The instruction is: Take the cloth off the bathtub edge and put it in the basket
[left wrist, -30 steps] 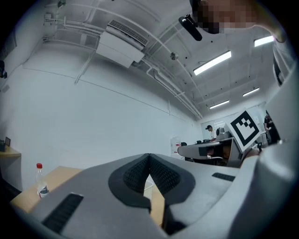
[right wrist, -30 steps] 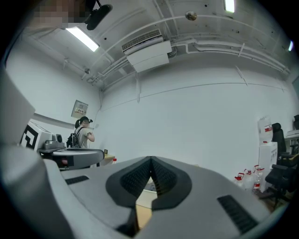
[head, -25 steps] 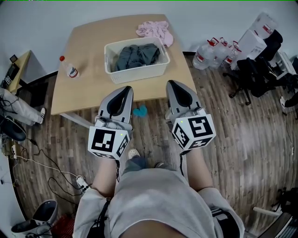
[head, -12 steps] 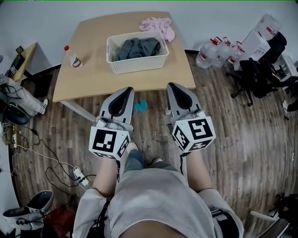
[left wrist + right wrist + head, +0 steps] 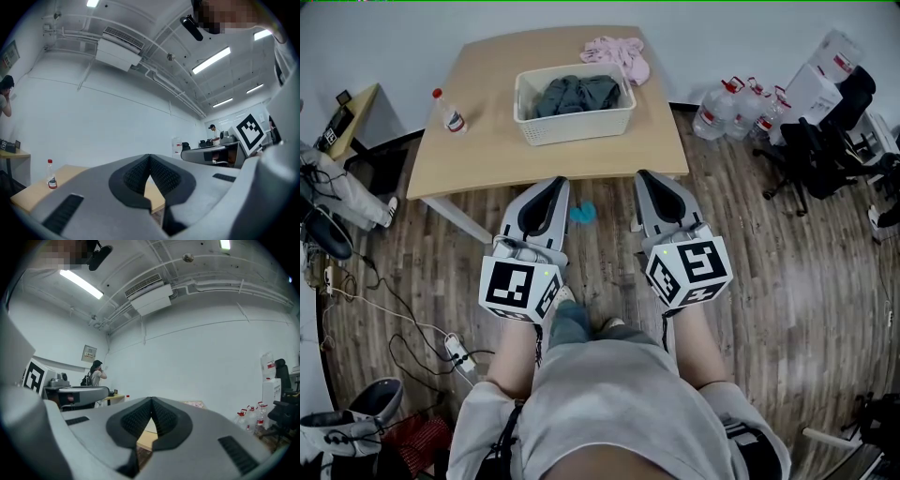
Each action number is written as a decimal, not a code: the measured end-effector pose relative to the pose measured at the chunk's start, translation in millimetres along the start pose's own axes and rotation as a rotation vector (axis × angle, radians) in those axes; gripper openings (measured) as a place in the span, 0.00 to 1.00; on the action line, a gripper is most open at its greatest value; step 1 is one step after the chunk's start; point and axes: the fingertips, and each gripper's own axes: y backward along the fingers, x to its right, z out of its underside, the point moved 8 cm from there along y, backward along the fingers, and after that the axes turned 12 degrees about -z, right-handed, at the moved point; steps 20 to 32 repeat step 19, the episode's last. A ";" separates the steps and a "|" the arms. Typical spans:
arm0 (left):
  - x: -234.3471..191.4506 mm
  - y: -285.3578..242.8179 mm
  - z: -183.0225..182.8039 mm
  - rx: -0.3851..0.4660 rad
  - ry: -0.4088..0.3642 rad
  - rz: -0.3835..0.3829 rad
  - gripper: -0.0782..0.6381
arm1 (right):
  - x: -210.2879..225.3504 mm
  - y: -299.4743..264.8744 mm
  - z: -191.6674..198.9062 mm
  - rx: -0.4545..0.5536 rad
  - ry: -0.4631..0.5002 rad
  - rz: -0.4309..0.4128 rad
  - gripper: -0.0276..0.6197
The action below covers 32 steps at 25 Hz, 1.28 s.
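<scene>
Closed and empty: left claw and right claw
Upper centre, the pink cloth looks soft, light; pinch a raised fold

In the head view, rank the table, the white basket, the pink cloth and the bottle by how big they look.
1. table
2. white basket
3. pink cloth
4. bottle, clearly smallest
The last three all rest on the table, so nearness hardly skews this order.
</scene>
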 end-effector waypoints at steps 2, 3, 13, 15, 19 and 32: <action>2.3 1.2 -1.3 0.004 0.000 -0.001 0.13 | 0.1 2.9 -0.9 0.002 0.002 0.001 0.06; 3.7 1.5 -1.8 0.005 -0.001 -0.001 0.13 | 0.6 4.3 -1.2 0.003 0.003 0.001 0.06; 5.6 0.8 -6.5 0.009 -0.015 -0.013 0.13 | 2.9 3.8 -3.4 0.015 0.002 -0.005 0.06; 5.3 0.5 -6.8 0.008 -0.018 -0.015 0.13 | 3.1 3.3 -3.1 0.015 0.001 -0.009 0.06; 4.8 -0.7 -6.4 0.009 -0.021 -0.019 0.13 | 3.5 1.6 -1.5 0.014 0.001 -0.016 0.06; 4.8 -0.7 -6.4 0.009 -0.021 -0.019 0.13 | 3.5 1.6 -1.5 0.014 0.001 -0.016 0.06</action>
